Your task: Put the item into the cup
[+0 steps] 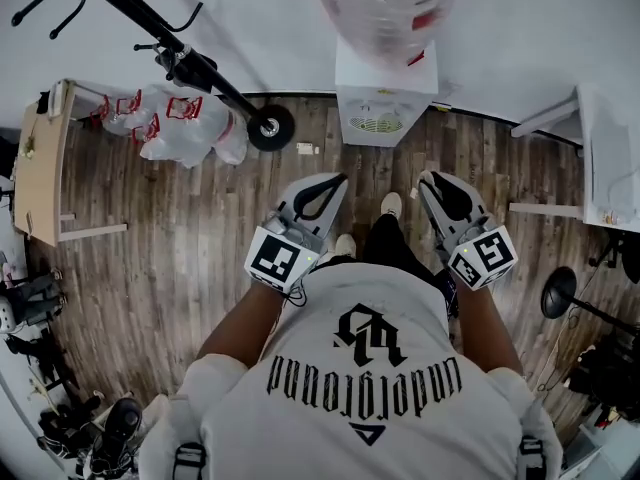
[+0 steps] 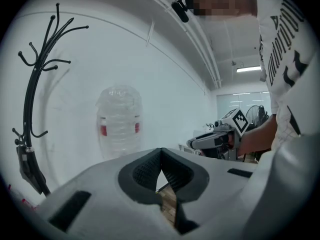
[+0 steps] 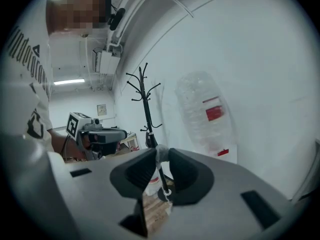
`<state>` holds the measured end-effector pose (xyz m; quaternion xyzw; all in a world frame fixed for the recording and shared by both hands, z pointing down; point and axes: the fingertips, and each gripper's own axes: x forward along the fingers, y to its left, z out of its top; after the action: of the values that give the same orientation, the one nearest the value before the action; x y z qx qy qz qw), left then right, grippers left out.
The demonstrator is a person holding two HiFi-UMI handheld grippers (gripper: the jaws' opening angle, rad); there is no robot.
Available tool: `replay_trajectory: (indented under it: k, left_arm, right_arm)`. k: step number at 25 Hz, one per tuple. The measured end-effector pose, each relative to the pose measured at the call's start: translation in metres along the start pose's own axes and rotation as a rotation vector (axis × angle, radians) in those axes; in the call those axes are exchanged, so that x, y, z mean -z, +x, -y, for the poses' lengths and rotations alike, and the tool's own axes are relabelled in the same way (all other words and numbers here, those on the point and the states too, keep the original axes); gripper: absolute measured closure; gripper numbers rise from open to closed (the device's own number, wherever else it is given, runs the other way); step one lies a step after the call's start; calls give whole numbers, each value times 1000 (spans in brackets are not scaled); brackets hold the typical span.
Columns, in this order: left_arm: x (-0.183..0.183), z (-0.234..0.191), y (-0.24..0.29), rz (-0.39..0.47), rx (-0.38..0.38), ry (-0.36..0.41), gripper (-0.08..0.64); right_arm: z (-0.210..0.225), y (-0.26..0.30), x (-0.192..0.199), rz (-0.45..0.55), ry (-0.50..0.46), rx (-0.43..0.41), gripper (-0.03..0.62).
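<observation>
I see no cup in any view. My right gripper [image 3: 160, 156] is shut on a small pale item [image 3: 160, 155], pinched between its dark fingertips; I cannot tell what the item is. In the head view this gripper [image 1: 430, 179] is held in front of the person's waist, pointing at the water dispenser [image 1: 385, 98]. My left gripper [image 2: 160, 152] has its jaws touching at the tip with nothing between them. It sits beside the right one at the same height [image 1: 341, 178]. Each gripper view shows the other gripper off to the side.
The person stands on a wooden floor [image 1: 190, 258] facing a white wall. A black coat rack [image 1: 150, 23] and white bags [image 1: 175, 123] are at the far left. A wooden desk [image 1: 40, 163] is at the left and a white table [image 1: 605, 158] at the right.
</observation>
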<state>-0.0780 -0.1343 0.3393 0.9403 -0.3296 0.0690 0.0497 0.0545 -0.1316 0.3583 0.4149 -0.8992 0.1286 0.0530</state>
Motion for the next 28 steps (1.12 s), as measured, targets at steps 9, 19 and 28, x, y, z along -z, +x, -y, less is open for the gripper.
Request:
replay_trajectory:
  k: [9,19,28]
  left_arm:
    - [65,-42,75,-102,-42,-37,554]
    - [163,-87,147,-202,-64,-27,554]
    - [260,-115,190,-254,-96,-93,552]
  right_arm:
    - [86,70,67,-172,-4,-61,502]
    - [178,154,190,-356,23,-83,500]
    - [226,215,314,-489,67,-23,499]
